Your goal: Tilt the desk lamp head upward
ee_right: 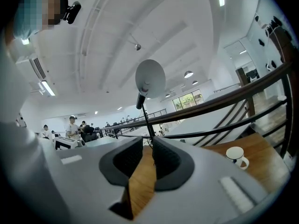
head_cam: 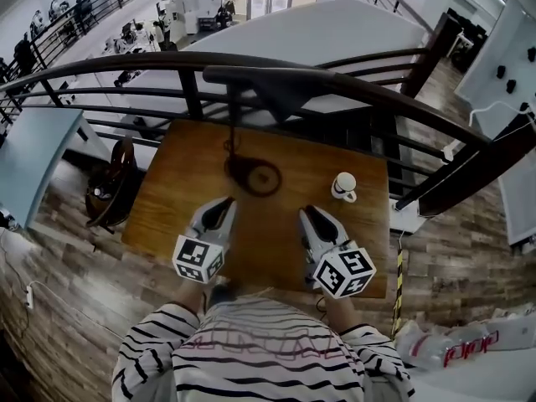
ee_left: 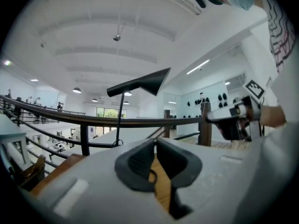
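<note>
A black desk lamp stands at the far middle of the wooden table point(head_cam: 176, 182), on a round base point(head_cam: 255, 177) with a thin pole. Its long dark head point(head_cam: 276, 82) reaches out over the railing; it shows as a cone point(ee_left: 140, 83) in the left gripper view and as a pale disc point(ee_right: 150, 78) in the right gripper view. My left gripper point(head_cam: 224, 204) rests low over the table, short of the base, shut with nothing between its jaws point(ee_left: 155, 141). My right gripper point(head_cam: 311, 214) lies beside it, its jaws point(ee_right: 147, 141) a narrow slit apart and empty.
A white mug point(head_cam: 343, 186) stands on the table's right side, right of the lamp base. A dark curved railing point(head_cam: 126, 61) runs just behind the table. A brown bag point(head_cam: 113, 187) sits on the floor to the left. A striped sleeve lies at the near edge.
</note>
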The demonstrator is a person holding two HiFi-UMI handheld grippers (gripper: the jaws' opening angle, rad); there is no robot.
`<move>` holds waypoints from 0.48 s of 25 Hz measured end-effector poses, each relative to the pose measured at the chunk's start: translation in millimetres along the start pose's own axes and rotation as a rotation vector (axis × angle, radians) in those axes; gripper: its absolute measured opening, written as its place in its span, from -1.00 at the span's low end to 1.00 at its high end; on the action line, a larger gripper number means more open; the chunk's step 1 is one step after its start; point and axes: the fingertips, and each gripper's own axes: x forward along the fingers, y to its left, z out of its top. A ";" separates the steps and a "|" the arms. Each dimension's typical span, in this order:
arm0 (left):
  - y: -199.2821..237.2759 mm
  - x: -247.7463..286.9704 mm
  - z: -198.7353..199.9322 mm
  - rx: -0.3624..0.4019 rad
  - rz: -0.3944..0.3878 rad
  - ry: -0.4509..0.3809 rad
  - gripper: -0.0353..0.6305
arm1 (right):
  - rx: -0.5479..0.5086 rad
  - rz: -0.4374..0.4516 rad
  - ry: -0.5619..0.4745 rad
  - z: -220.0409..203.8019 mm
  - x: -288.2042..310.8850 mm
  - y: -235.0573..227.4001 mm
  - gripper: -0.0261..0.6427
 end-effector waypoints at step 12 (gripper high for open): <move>-53.4 -18.6 -10.3 -0.020 0.008 0.000 -0.88 | 0.024 -0.021 0.079 -46.6 -31.4 -18.1 -0.92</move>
